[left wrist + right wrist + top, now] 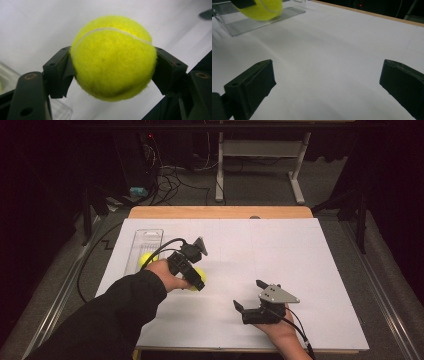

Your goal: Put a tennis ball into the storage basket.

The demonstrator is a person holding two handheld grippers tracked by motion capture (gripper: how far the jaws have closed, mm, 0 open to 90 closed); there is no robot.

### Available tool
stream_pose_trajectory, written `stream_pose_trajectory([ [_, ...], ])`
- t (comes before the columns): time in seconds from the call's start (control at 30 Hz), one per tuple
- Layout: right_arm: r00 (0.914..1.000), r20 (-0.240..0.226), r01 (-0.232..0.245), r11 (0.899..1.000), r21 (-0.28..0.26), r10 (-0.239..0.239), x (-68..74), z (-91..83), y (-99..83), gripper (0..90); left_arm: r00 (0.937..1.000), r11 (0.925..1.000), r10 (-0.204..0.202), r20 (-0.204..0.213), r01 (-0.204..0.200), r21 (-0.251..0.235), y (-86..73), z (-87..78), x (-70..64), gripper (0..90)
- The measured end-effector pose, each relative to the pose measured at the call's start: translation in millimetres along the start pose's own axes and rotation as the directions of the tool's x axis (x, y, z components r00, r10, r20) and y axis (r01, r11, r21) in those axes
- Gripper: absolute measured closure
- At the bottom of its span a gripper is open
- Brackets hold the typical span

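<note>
A: Start at the left gripper (113, 66). What has it got?

B: A tennis ball (113, 58), clamped between the two black jaws, one pad pressing each side. In the left gripper view the felt is bright yellow-green and fuzzy, with a pale seam curving across its upper part and a few faint dark scuffs lower down.

A: Does the high view add anything?

B: It shows where this happens: the left gripper (196, 279) is over the white sheet (280, 250), left of the middle, just beside a clear plastic tray (150, 236). A second yellow ball (146, 260) lies in that tray, partly hidden behind the hand. The held ball (199, 273) is mostly covered by the gripper there, so the seam cannot be made out from above.

A: And the right gripper?

B: The right gripper (325, 85) has its jaws spread wide with nothing between them, just bare white sheet. Its own view looks low across the table and catches the held ball (262, 8) at the top left, in front of the ridged floor of the tray (257, 22). From above, the right gripper (248, 296) sits near the front edge, well apart from the left one.

A: The surroundings?

B: A wooden table (220, 212) edge beyond the sheet, grey carpet, tangled cables (170, 177) and a white desk frame (260, 150) in a dark room.
</note>
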State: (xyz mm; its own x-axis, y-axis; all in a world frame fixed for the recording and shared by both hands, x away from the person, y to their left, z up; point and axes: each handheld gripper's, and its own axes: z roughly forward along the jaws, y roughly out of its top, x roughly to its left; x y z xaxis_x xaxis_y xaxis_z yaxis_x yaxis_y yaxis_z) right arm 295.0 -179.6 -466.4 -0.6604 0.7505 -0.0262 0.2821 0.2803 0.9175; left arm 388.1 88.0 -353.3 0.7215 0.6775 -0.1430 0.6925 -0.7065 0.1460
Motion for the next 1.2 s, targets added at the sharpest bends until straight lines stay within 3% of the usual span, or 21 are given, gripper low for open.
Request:
stream_pose_trajectory([
  [0.33, 0.9965, 0.083, -0.009, 1.000, -0.005, 0.009, -27.8, -25.4, -9.6, 0.1, 0.9984, 0.9985, -0.051, -0.025, 0.050, -0.021, -20.6, -19.9, 24.6, 26.6],
  [0.53, 0.9897, 0.141, -0.029, 1.000, 0.003, 0.028, -46.7, -46.2, -19.9, 0.1, 0.9940, 0.9949, -0.099, -0.046, 0.098, -0.026, -37.9, -33.6, 44.3, 26.6],
  [0.6, 0.9873, 0.155, -0.035, 0.999, 0.000, 0.034, -51.7, -51.5, -22.4, 0.1, 0.9901, 0.9912, -0.129, -0.056, 0.127, -0.039, -47.0, -38.5, 53.7, 26.6],
  [0.87, 0.9793, 0.194, -0.059, 0.998, -0.003, 0.058, -65.7, -67.6, -29.9, 0.1, 0.9819, 0.9849, -0.173, -0.078, 0.171, -0.025, -67.5, -46.2, 72.0, 26.6],
  [1.0, 0.9771, 0.205, -0.057, 0.998, -0.008, 0.057, -69.5, -73.2, -32.1, 0.1, 0.9727, 0.9766, -0.215, -0.088, 0.214, -0.024, -80.4, -47.4, 86.1, 26.6],
  [1.2, 0.9747, 0.213, -0.066, 0.998, -0.017, 0.068, -72.5, -79.4, -33.3, 0.1, 0.9660, 0.9702, -0.242, -0.090, 0.241, -0.022, -89.8, -47.9, 95.1, 26.6],
])
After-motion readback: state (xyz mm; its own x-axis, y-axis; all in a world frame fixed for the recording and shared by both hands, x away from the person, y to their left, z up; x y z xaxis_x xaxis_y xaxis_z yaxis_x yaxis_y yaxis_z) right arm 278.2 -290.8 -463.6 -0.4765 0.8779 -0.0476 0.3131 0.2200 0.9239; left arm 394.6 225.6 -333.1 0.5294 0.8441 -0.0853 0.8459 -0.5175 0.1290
